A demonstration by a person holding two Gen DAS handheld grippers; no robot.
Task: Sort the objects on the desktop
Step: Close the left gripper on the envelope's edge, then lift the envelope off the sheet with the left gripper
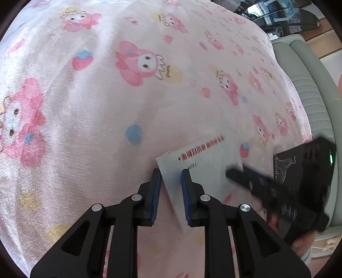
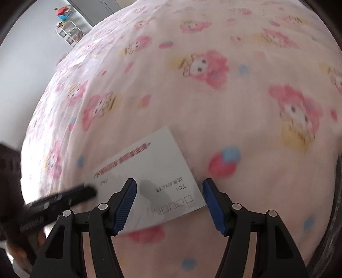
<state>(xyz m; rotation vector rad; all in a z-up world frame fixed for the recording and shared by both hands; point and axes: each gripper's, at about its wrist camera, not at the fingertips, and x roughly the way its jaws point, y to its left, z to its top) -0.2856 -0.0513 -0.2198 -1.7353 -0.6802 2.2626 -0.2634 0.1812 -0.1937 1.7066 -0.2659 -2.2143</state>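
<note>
A white envelope point(image 1: 205, 162) with red print lies on a pink cartoon-print blanket point(image 1: 106, 96). My left gripper point(image 1: 171, 181) points down at the envelope's left end. Its jaws stand a narrow gap apart, with the envelope's edge running through that gap and the pads not pressing on it. In the right wrist view the envelope point(image 2: 154, 171) shows address boxes, and my right gripper point(image 2: 168, 192) hangs open over its right half, one finger above the paper, nothing held. Each gripper appears blurred in the other's view: the right gripper point(image 1: 237, 171), and the left gripper point(image 2: 89, 192).
The blanket point(image 2: 235, 96) fills both views. A grey-green padded edge point(image 1: 310, 96) runs along its right side, with a glass tabletop point(image 1: 288, 15) beyond. A white shelf point(image 2: 68, 30) stands far off by a grey wall. A person's hand point(image 1: 303, 241) holds the right gripper.
</note>
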